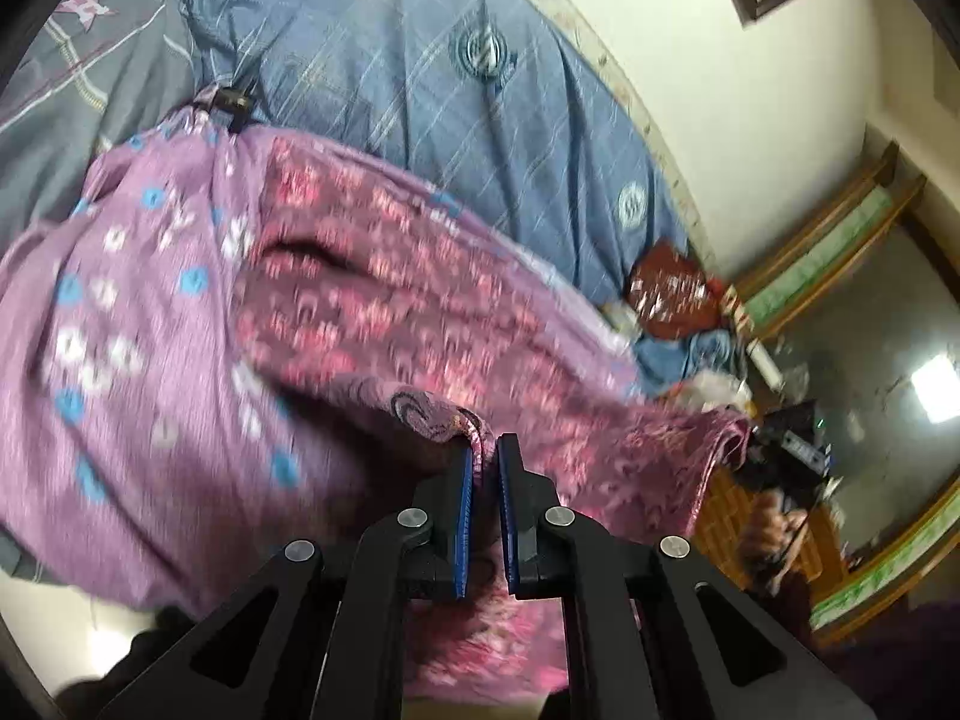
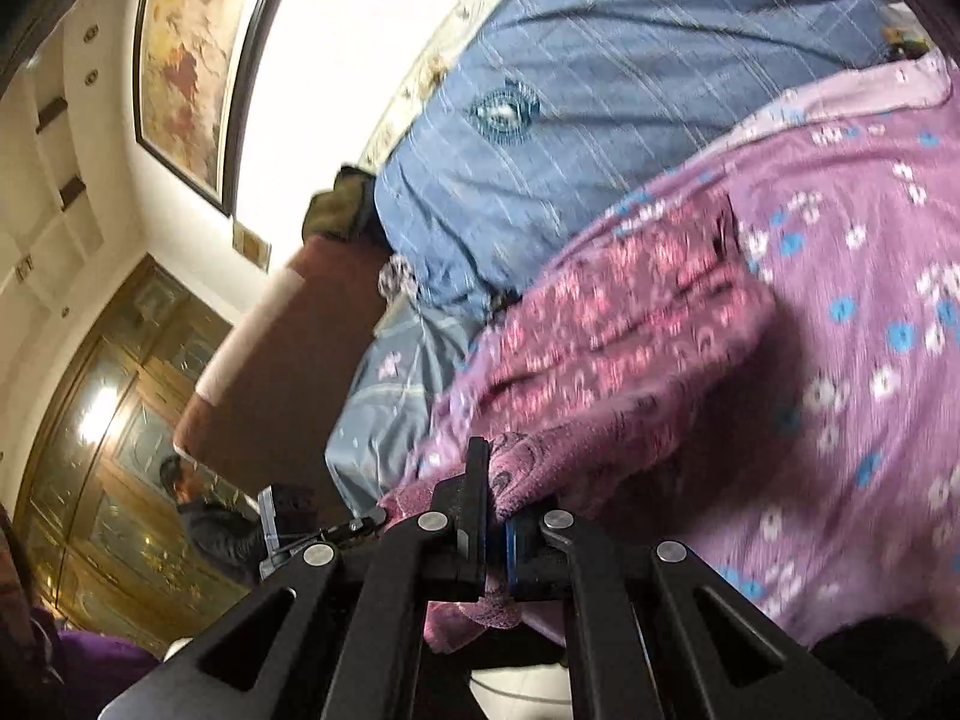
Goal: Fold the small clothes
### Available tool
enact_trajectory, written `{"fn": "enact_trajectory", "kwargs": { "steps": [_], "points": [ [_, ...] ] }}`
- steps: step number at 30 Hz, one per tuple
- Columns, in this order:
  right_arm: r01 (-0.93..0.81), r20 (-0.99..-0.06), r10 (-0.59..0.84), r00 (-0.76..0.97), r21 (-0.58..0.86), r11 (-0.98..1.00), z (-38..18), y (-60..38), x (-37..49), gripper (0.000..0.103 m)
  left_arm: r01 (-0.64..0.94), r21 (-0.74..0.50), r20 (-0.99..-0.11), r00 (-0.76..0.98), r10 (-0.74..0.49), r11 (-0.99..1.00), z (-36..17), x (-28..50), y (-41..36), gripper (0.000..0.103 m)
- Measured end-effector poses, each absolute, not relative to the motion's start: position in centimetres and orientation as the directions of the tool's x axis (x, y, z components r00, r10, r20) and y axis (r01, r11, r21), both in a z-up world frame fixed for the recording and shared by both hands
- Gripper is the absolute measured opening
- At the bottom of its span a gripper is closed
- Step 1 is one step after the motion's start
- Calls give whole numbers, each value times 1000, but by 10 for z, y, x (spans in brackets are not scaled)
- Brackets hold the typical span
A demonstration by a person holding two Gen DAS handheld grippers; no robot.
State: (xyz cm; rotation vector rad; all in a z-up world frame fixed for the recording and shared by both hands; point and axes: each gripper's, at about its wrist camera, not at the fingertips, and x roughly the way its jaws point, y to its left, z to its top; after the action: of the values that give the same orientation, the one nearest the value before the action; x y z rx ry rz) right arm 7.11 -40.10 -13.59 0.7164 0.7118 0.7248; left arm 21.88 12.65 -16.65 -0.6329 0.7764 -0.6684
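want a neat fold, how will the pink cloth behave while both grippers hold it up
Probably floppy: the pink cloth drapes and sags away from the left gripper. Likely light, since a thin pinched edge seems to carry it at the right gripper. Its nubby weave probably grips the pads rather than slipping.

Home bedroom: bed [image 1: 420, 60] under blue quilt [image 2: 600, 90], framed picture [image 2: 186, 60] on wall, wooden doors [image 2: 120, 390].

Pink patterned garment [image 1: 390, 300] fills the space right ahead of both grippers, draped over purple floral cloth [image 1: 120, 330]. Open blue quilt [image 1: 420, 90] beyond it. Far side blocked by wall [image 1: 750, 120]; red-brown clutter [image 1: 672, 294] at the quilt's edge.
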Motion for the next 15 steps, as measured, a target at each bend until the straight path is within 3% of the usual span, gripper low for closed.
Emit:
{"fn": "enact_trajectory", "kwargs": {
  "steps": [9,13,15],
  "points": [
    [-217,-270,689,672,818,532,-129,-431,198,3,169,-778,-367,659,-656,605,-157,357,152,6],
    [-137,-307,642,703,827,545,-147,-432,296,3,81,-747,-411,724,-554,660,-165,436,149,5],
    [-72,-341,595,728,825,561,-165,-431,333,11,-39,-705,-474,769,-430,708,-178,477,149,5]
  ]
}}
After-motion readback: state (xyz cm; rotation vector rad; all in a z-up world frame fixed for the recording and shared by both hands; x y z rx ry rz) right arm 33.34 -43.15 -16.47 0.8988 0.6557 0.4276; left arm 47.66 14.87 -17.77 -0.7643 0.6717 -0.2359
